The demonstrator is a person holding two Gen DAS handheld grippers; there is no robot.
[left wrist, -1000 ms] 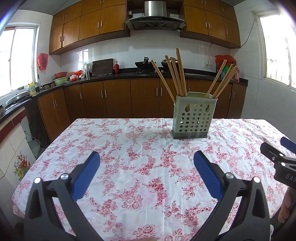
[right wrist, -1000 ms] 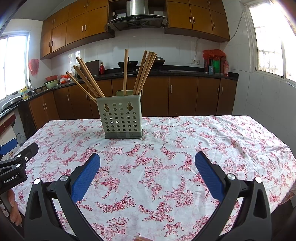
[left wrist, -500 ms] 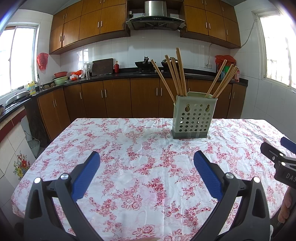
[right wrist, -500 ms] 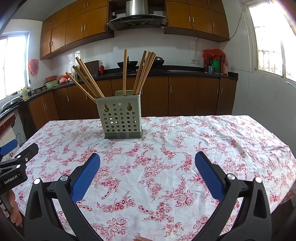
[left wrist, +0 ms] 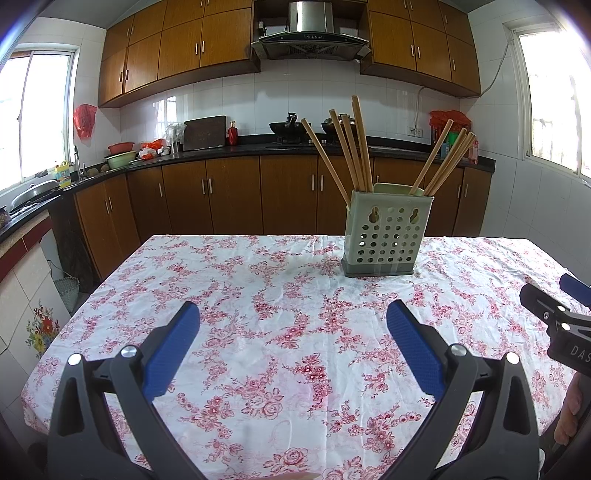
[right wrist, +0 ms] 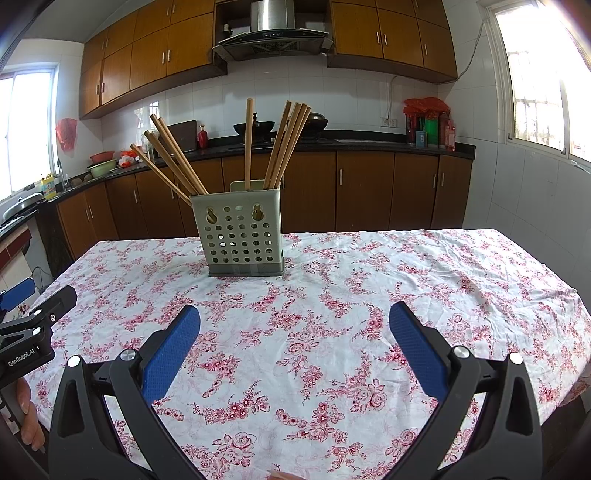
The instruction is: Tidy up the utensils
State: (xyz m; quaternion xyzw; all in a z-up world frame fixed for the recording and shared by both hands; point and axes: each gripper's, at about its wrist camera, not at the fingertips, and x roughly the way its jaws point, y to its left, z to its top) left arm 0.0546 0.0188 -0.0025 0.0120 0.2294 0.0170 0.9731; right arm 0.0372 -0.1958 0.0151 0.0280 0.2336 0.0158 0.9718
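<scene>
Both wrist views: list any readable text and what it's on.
"GenRobot.AI": on the body of the left tool, seen in the right wrist view.
"DAS": cut off by the frame edge, on the body of the right tool, seen in the left wrist view.
Labels on the counter bottles: too small to read.
Range hood panel markings: too small to read.

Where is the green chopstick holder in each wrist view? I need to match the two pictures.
Left wrist view: the chopstick holder stands right of centre, at the table's far side.
Right wrist view: the same holder stands left of centre, also at the far side.
Shared landmark: the steel range hood on the back wall, above and behind the holder.
</scene>
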